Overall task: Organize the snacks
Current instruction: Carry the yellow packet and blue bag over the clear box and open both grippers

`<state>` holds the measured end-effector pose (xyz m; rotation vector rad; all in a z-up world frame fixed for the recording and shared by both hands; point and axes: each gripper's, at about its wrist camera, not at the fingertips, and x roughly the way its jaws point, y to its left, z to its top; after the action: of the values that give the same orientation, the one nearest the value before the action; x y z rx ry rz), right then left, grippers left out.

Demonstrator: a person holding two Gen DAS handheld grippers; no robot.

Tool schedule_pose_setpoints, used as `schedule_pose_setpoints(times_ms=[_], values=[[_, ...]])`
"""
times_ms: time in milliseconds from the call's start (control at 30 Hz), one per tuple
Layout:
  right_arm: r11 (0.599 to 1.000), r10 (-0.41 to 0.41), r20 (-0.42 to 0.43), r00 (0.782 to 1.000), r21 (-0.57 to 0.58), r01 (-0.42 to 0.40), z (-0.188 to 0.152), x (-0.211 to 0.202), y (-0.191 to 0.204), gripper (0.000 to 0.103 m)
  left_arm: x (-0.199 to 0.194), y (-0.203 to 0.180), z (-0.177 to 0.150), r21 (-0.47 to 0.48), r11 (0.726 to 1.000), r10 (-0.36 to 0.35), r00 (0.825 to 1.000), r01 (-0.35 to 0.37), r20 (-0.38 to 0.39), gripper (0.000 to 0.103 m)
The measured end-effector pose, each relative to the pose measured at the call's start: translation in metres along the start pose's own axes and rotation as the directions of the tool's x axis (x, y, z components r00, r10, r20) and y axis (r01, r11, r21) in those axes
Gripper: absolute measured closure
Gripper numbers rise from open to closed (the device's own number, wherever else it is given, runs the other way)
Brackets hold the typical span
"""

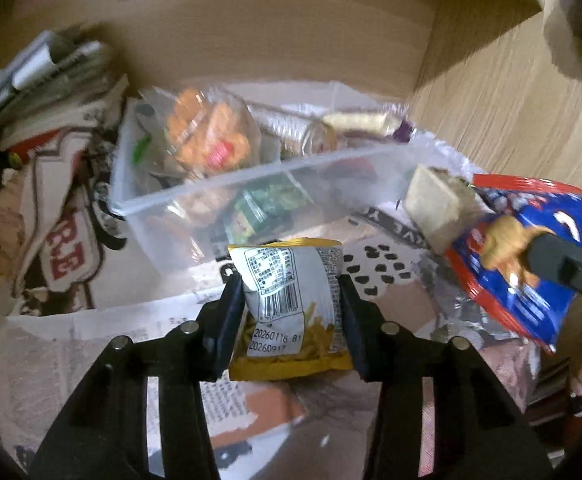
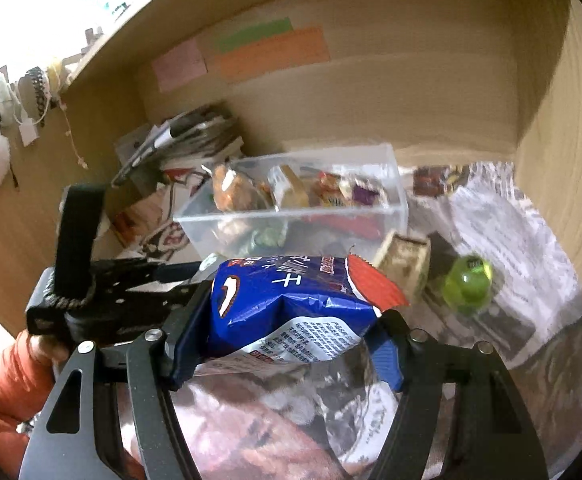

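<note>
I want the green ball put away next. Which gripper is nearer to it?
Right. The right gripper, shut on a blue packet, has the green ball just ahead to its right. The left gripper, holding a yellow packet, sits farther left.

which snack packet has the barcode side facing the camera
The yellow packet clamped in the left gripper: white label, barcode and date stamp. The blue packet in the right gripper shows only printed text.

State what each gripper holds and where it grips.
Left gripper clamps the yellow snack packet across its side edges; right gripper clamps the blue snack bag across its sides.
</note>
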<state>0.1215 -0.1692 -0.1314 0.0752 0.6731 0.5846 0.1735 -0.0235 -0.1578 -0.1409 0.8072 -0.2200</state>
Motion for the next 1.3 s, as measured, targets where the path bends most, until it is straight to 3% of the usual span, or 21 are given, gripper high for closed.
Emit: schedule_pose_setpoints(times_ms=[333,600,800,1000,1300], values=[[0.999,-0.005,0.125,0.992,-0.040,0.010,0.031,0.001,0.008,0.036,-0.057,0.032,0.019,-0.050,0.999,0.018,0.991,-0.011,0.134,0.057],[0.996,-0.015,0.181,0.983,-0.079,0.029,0.062,0.006,0.010,0.036,-0.066,0.043,0.055,-0.090,0.996,0.032,0.979,-0.014,0.202,0.057],[0.995,-0.023,0.207,0.978,-0.090,0.043,0.085,0.017,0.006,0.036,-0.071,0.035,0.085,-0.068,0.998,0.013,0.969,0.004,0.248,0.057],[0.995,-0.044,0.190,0.981,-0.083,0.061,0.101,0.038,-0.004,0.036,-0.054,0.028,0.106,-0.039,0.999,0.001,0.968,0.009,0.250,0.057],[0.995,-0.084,0.092,0.992,-0.048,0.089,0.113,0.080,-0.024,0.036,-0.005,0.037,0.126,-0.064,0.997,-0.023,0.986,0.034,0.165,0.057]])
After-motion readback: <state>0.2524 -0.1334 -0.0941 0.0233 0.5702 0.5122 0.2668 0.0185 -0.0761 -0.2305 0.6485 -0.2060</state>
